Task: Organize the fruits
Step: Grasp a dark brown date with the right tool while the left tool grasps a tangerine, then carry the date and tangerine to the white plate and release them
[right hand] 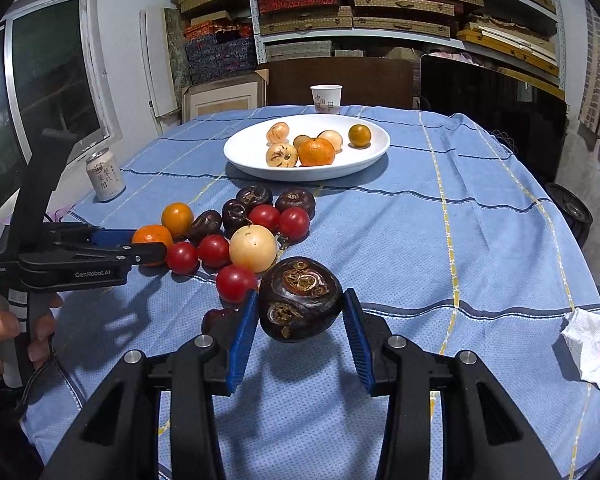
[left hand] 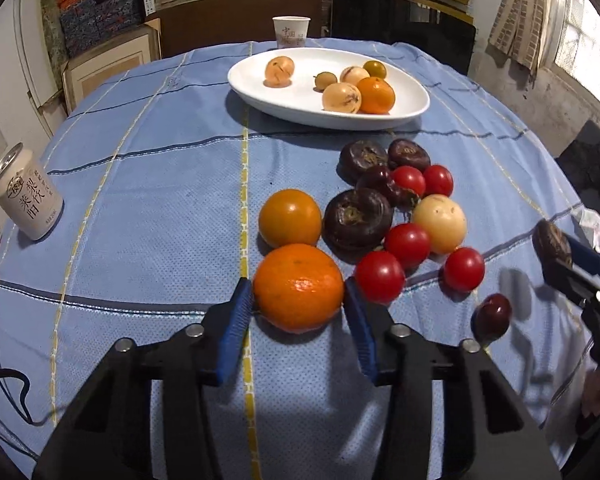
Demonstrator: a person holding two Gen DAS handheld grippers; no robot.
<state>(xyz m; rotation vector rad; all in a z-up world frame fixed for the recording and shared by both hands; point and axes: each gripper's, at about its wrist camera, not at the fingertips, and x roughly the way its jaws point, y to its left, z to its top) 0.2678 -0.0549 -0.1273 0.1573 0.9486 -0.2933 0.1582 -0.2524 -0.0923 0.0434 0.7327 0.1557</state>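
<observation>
Fruits: firm, round, roll-prone, best pinched across the middle; left claw (left hand: pixel 298 300) grips an orange (left hand: pixel 298 286), right claw (right hand: pixel 300 312) grips a dark chestnut (right hand: pixel 300 298).

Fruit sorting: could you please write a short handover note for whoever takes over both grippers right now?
Left gripper: jaws shut on the mandarin, which sits on the tablecloth.
Right gripper: jaws shut on a water chestnut, held above the cloth.
Done: six pieces are in the white plate.
Left: tomatoes, chestnuts, a pale round fruit and a small orange fruit lie loose on the cloth.
</observation>
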